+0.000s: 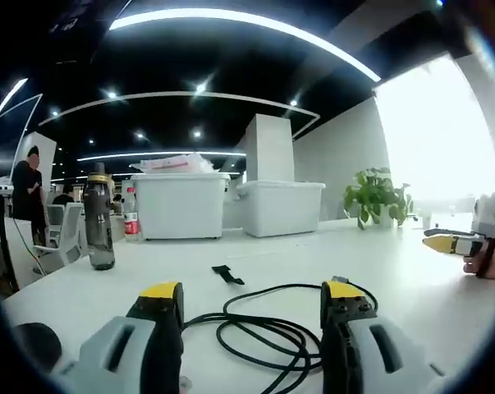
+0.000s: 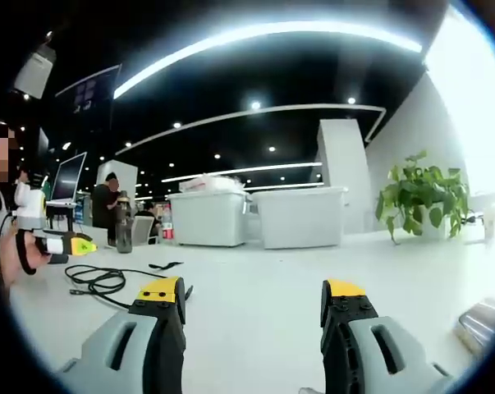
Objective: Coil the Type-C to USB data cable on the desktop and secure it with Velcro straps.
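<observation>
The surface (image 1: 313,246) is wide and white. Two big white bins (image 1: 181,205) sit at its far side, with a green plant (image 1: 378,197) nearby. A dark bottle (image 1: 99,222) stands on the surface, off to one side. The room has a black ceiling with long curved lights (image 1: 247,20). A person in dark clothes (image 1: 27,193) stands far back by some chairs.

The black cable (image 1: 263,328) lies on the surface in loose loops. It sits right in front of the left gripper (image 1: 251,300), between its two yellow-tipped jaws, which are spread wide and hold nothing. A small black strap (image 1: 227,275) lies just past the cable; it may be the Velcro one, but it is too small to be sure.

The right gripper (image 2: 251,295) is spread wide too, and holds nothing. In the right gripper view the cable (image 2: 99,281) lies well off to the side, near the left gripper (image 2: 71,245).
</observation>
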